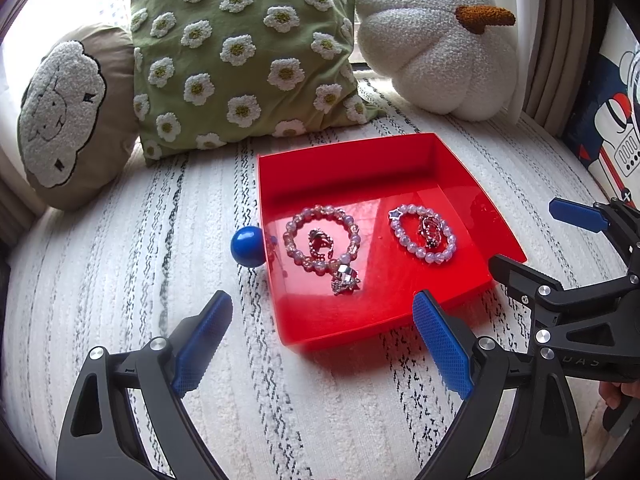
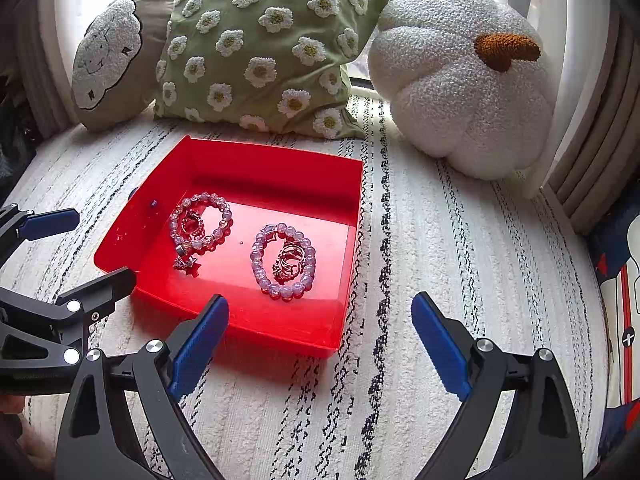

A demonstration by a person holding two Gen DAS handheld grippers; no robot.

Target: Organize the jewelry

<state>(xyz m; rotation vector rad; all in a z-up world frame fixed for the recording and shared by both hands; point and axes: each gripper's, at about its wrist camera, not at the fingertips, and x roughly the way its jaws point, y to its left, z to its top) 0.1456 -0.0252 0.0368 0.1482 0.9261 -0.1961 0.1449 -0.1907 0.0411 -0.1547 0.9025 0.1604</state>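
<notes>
Bracelets [image 1: 322, 239] and rings [image 1: 431, 231] lie in red tray [image 1: 344, 168].

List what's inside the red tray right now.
The red tray holds two beaded bracelets: the left bracelet rings a small metal piece with a silver star charm at its edge; the right bracelet rings tangled metal rings. Anything beneath them is hidden.

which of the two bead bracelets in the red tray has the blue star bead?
The lilac bracelet on the tray's right side in the left wrist view. The pinker one, nearest the blue ball, shows no blue star.
</notes>
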